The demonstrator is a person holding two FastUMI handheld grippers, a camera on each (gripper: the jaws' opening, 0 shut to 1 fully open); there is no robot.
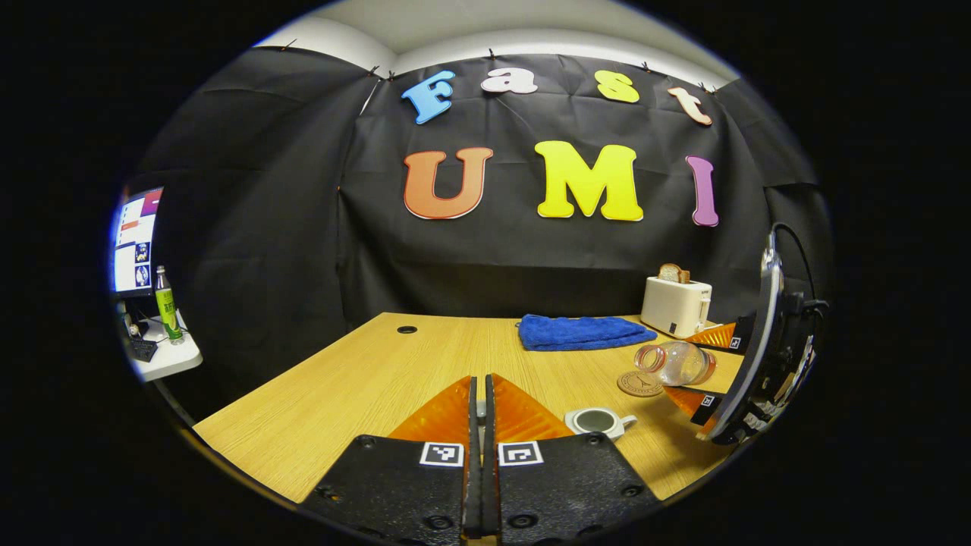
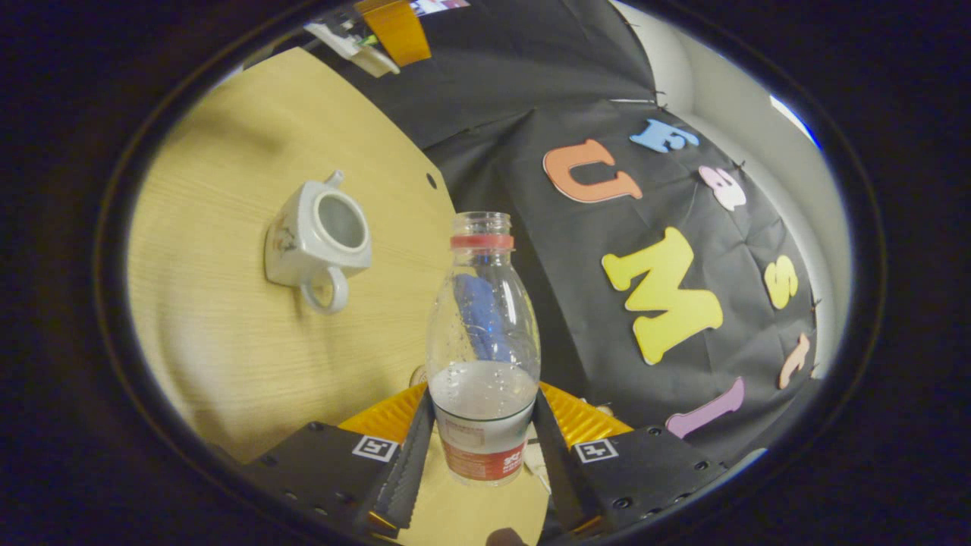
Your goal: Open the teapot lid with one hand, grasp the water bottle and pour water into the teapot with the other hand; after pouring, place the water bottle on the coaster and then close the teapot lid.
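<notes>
Bottle: clear plastic water bottle, uncapped, partly full, looks light and squashy (your right fingers clamp its labelled lower body).
Teapot: white ceramic teapot, lid off, on the wooden bench.
Pose: right gripper tilted, bottle leaning near the round coaster.
Left gripper: fingers pressed together; whether they pinch the lid, you can't tell.

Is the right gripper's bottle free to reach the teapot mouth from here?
Probably yes: the teapot stands lidless, bare table lies between, and the right gripper grips the uncapped bottle.
</notes>
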